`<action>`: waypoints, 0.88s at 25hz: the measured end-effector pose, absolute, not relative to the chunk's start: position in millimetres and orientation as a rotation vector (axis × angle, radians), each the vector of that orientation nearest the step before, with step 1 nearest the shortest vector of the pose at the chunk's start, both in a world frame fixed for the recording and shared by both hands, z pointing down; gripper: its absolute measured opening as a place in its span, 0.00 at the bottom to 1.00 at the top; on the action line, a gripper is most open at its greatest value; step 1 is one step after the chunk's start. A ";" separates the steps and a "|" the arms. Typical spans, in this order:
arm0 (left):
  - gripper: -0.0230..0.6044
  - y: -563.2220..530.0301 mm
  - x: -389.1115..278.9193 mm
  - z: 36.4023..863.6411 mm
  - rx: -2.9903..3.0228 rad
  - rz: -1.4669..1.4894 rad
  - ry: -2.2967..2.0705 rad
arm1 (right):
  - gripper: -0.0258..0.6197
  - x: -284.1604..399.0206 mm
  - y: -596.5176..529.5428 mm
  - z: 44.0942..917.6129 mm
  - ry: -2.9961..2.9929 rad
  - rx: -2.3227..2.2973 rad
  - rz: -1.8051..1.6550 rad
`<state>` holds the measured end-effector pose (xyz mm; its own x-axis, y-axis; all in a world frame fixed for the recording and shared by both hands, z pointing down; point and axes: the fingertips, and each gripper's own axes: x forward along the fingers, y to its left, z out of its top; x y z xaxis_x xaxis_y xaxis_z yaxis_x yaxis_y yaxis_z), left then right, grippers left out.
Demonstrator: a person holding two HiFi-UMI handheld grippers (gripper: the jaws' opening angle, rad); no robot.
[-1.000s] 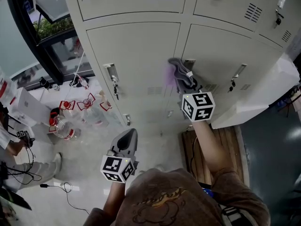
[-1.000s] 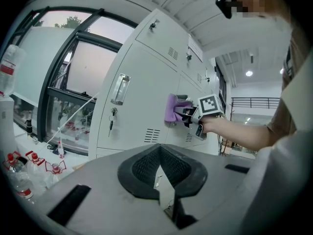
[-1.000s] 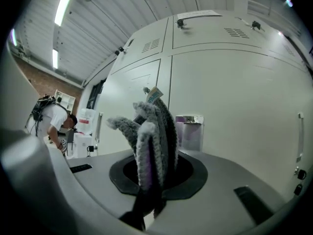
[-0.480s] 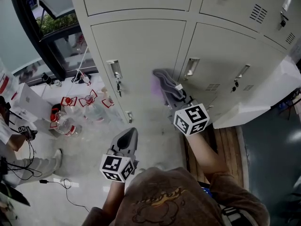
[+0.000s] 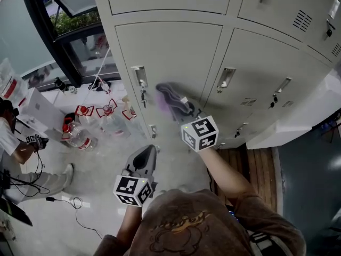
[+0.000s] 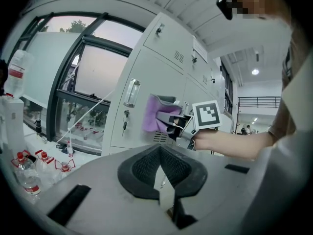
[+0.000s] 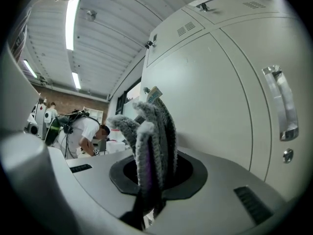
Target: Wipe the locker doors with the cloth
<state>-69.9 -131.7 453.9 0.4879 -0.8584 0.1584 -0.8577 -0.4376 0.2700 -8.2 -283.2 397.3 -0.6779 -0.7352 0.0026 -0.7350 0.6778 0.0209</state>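
Grey-and-purple cloth (image 5: 170,99), clamped between the shut jaws of the right gripper (image 5: 187,112), is held up to a pale locker door (image 5: 176,52), just right of its handle (image 5: 139,77). Nearer and left, the left gripper (image 5: 148,152) hangs closed, holding nothing.

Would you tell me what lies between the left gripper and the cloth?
Nothing: the left gripper view shows only open air between the left gripper and the cloth, which the right gripper holds.
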 end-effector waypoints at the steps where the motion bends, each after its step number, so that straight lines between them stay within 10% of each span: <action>1: 0.04 -131.7 -72.2 453.6 2.421 -0.004 -1.455 | 0.12 -13.5 -284.6 401.1 -2.864 1.245 -0.027; 22: 0.04 -133.9 -92.1 460.8 2.363 0.006 -1.518 | 0.12 -73.0 -318.9 431.0 -2.782 1.219 -0.036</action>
<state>-92.1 -133.9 460.8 0.4318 -0.8838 0.1801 -0.8852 -0.3769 0.2729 -73.0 -318.9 431.0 -0.6732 -0.7345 0.0852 -0.7320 0.6783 0.0634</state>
